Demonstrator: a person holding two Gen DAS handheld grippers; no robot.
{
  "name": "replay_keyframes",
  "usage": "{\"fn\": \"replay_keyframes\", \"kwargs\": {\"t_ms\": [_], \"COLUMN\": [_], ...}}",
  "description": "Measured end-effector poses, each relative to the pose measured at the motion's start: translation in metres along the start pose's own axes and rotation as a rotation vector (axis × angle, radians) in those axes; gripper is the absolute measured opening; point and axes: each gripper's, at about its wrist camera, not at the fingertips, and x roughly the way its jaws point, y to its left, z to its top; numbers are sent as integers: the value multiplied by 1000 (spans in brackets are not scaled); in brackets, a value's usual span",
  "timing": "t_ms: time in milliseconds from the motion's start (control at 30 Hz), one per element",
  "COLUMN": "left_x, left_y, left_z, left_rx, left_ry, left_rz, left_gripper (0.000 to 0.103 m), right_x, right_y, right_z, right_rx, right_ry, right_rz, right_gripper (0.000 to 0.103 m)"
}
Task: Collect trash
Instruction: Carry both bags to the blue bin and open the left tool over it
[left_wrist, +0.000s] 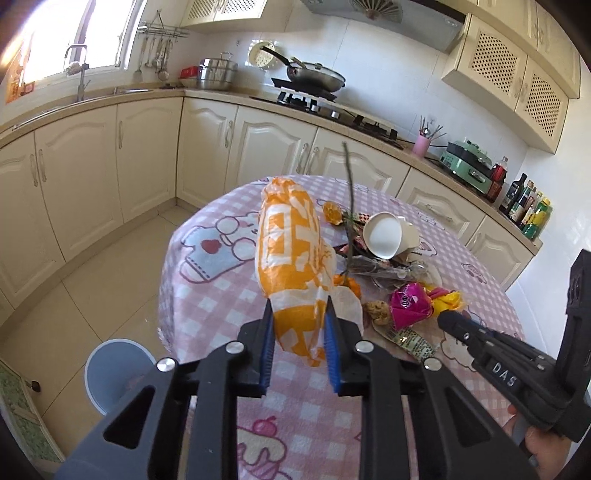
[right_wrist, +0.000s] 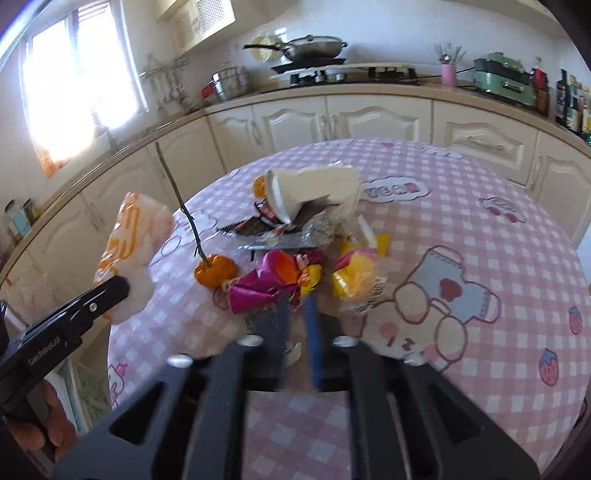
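Note:
My left gripper (left_wrist: 299, 308) is shut on an orange-and-white plastic bag (left_wrist: 291, 251) and holds it up above the table; the bag also shows in the right wrist view (right_wrist: 133, 240). My right gripper (right_wrist: 297, 299) is nearly closed around the edge of a pink foil wrapper (right_wrist: 269, 282) in the trash pile, also visible in the left wrist view (left_wrist: 410, 302). The pile holds a white paper cup (right_wrist: 306, 188), an orange fruit with a long twig (right_wrist: 214, 271), yellow wrappers (right_wrist: 354, 277) and dark wrappers (right_wrist: 269, 229).
The round table has a pink checked cloth (right_wrist: 480, 229). A blue-grey bin (left_wrist: 114, 373) stands on the floor left of the table. Cream kitchen cabinets (left_wrist: 140, 162), a stove with a pan (left_wrist: 314, 77) and bottles (left_wrist: 528, 210) line the walls.

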Motion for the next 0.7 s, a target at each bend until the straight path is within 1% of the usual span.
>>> {"fn": "replay_keyframes", "kwargs": {"t_ms": [33,67,133,167,233,267,300,333,367,433,533,700], "left_x": [-3,-5,-10,-12,-14,-15,-15,-15,-15,-17,-20,-36], "left_y": [1,3,6,8,10,12,13,14,15,17,19,32], "left_z": [0,0,1,1,1,1,1,1,1,1,0,-3], "left_rx": [-5,-11,-15,-14,-13,-13,-14,-16,-16,-15,-24,-54], "left_ry": [-7,-13,-20,-25,-27,-27,-26,-25,-23,-27,-38,-64], "left_rz": [1,0,5,9,14,14,13,10,5,3,-8,-29], "left_gripper": [22,22,22,22,22,22,22,22,22,22,22,22], "right_x": [-1,0,5,12,26,35,43,46,46,40,20,-15], "right_y": [3,5,9,11,11,11,11,11,9,6,4,17], "right_z": [2,6,13,18,24,25,26,26,25,25,23,22], "right_rx": [-6,-17,-29,-29,-33,-33,-36,-38,-31,-25,-21,-51], "right_ry": [-14,-17,-11,-2,35,60,84,96,93,74,15,-67], "right_rz": [10,13,16,4,-14,-14,-30,-46,-47,-39,-44,-11], "right_gripper": [55,58,58,58,58,55,44,40,39,37,37,37]}}
